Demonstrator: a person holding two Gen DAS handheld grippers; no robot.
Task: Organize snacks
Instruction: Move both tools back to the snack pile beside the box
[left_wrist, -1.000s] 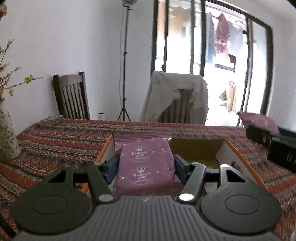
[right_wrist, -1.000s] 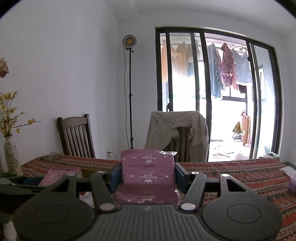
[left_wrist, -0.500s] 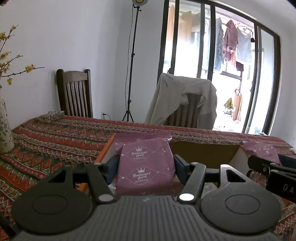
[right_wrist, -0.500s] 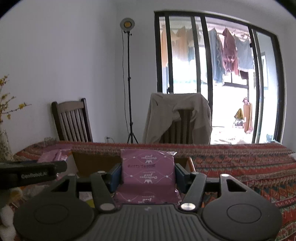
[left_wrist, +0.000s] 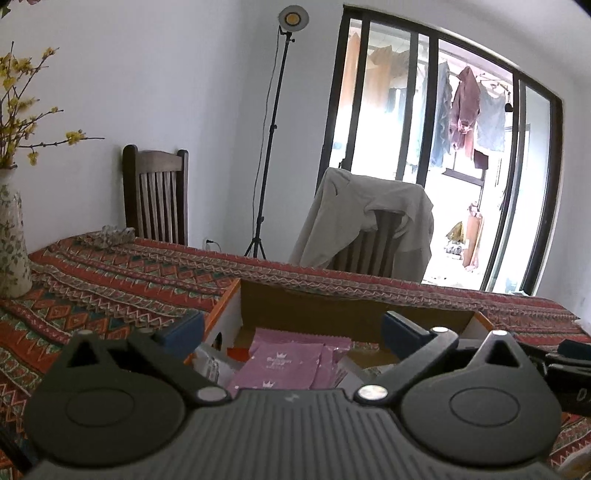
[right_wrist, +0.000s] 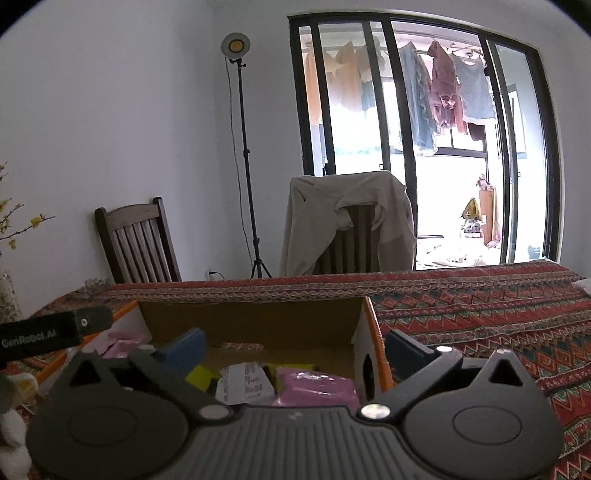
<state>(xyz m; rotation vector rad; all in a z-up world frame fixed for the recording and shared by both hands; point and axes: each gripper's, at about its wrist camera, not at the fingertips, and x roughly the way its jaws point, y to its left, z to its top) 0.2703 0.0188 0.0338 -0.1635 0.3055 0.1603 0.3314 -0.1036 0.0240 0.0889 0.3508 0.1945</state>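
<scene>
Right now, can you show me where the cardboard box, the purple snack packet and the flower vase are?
cardboard box (right_wrist: 255, 323): right wrist view, on its brown inner back wall.
purple snack packet (left_wrist: 284, 363): left wrist view, on the middle of its printed face, inside the box.
flower vase (left_wrist: 13, 243): left wrist view, on its patterned body.

A table covered by a red patterned tablecloth (left_wrist: 122, 280) carries everything. An open cardboard box (left_wrist: 332, 314) with orange-edged flaps sits on the cloth near its front edge. At the table's left end stands a floral-print vase (left_wrist: 11, 251) holding yellow-flowered twigs. A small crumpled greyish thing (left_wrist: 105, 236) lies near the far left edge, too blurred to name.
</scene>
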